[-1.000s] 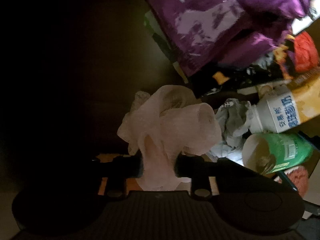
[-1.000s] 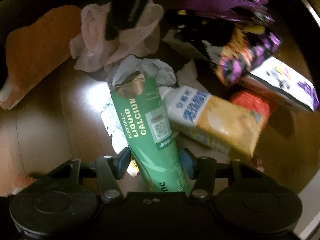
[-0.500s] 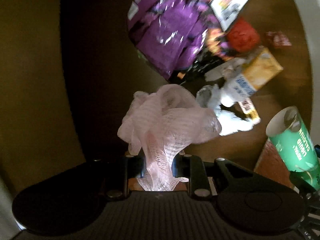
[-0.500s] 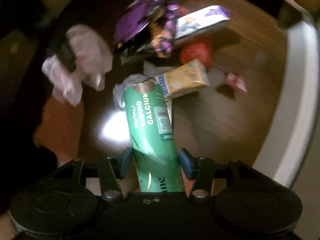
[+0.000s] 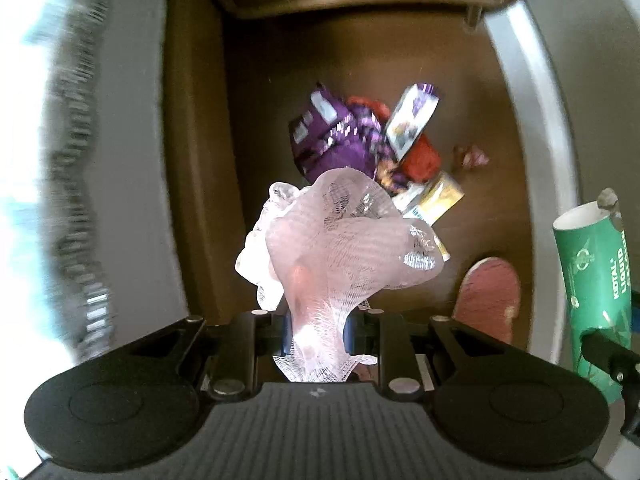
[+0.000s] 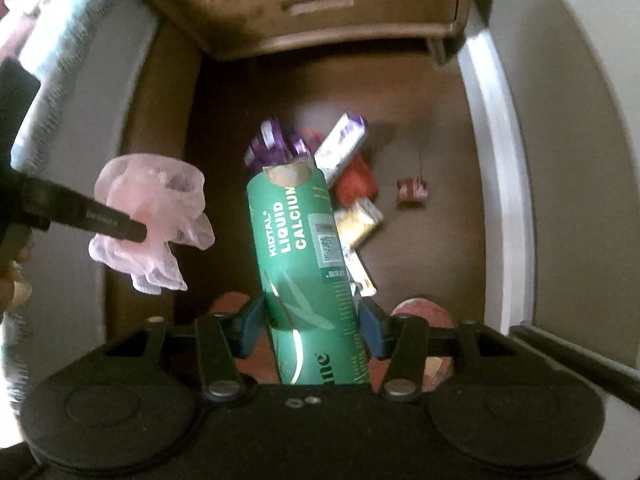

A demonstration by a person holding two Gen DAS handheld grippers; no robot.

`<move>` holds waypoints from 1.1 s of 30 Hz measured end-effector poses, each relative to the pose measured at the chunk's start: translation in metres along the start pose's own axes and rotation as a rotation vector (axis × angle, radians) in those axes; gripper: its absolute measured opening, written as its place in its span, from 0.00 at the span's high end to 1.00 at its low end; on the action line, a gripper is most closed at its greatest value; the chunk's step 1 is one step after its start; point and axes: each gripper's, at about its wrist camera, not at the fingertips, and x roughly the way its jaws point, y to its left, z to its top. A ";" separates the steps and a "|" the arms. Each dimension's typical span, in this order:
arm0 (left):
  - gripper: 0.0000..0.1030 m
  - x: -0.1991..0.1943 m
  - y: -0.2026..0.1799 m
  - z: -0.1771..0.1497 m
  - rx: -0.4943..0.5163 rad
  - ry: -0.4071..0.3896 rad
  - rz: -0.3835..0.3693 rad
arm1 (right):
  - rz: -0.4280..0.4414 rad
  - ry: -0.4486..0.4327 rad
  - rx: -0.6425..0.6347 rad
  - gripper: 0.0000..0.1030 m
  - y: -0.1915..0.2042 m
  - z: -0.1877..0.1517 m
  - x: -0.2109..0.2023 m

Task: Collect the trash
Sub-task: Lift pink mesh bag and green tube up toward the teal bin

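In our left gripper [image 5: 316, 330] the jaws are almost closed, and they pinch the narrow lower part of a pink mesh net [image 5: 336, 240]. The rest of the net opens wide above the blue pads and hides part of the floor behind it. In the right wrist view the same net [image 6: 154, 216] hangs from the left gripper's dark finger [image 6: 100, 220], to the left of the tube.

Our right gripper [image 6: 316, 326] is about half open, and its two blue pads press on the sides of a green cardboard tube [image 6: 304, 256] with the words "LIQUID CALCIUM". The tube stands nearly upright between the fingers, with its open end pointing away from us. From the left wrist view we see this tube [image 5: 592, 276] at the right edge.

Far below both grippers, on the dark brown floor [image 6: 440, 128], lies a small heap of trash: purple foil wrappers [image 5: 340, 140], a white and purple box [image 5: 412, 120], something red and crumpled [image 5: 420, 158], and a yellow and white carton [image 5: 436, 200]. The net and the tube cover part of this heap. A small red wrapper [image 6: 412, 191] lies alone, to the right of the heap. A wooden cabinet [image 6: 320, 4] stands beyond it, and a white frame [image 6: 500, 160] borders the floor on the right. Two reddish slippers [image 5: 490, 300] show near the grippers.
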 end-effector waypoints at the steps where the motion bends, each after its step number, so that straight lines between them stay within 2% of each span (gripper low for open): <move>1: 0.78 -0.020 0.005 -0.001 -0.006 -0.021 -0.015 | 0.002 -0.019 -0.002 0.51 0.005 0.004 -0.017; 5: 0.78 -0.092 0.019 -0.004 -0.008 -0.109 -0.044 | 0.009 -0.091 -0.001 0.51 0.024 0.017 -0.075; 10: 0.78 -0.187 0.045 -0.003 -0.025 -0.239 -0.089 | 0.019 -0.207 0.002 0.51 0.055 0.051 -0.141; 19: 0.78 -0.352 0.101 0.014 -0.011 -0.551 -0.190 | 0.053 -0.466 0.009 0.51 0.122 0.128 -0.281; 23: 0.78 -0.404 0.117 0.031 0.012 -0.653 -0.216 | 0.078 -0.567 0.050 0.51 0.141 0.151 -0.325; 26: 0.78 -0.431 0.121 0.044 0.037 -0.715 -0.207 | 0.083 -0.632 0.059 0.51 0.149 0.169 -0.351; 30: 0.78 -0.461 0.125 0.072 0.031 -0.758 -0.227 | 0.056 -0.696 0.032 0.51 0.157 0.200 -0.374; 33: 0.78 -0.478 0.125 0.109 0.016 -0.780 -0.213 | 0.060 -0.713 0.027 0.51 0.154 0.230 -0.380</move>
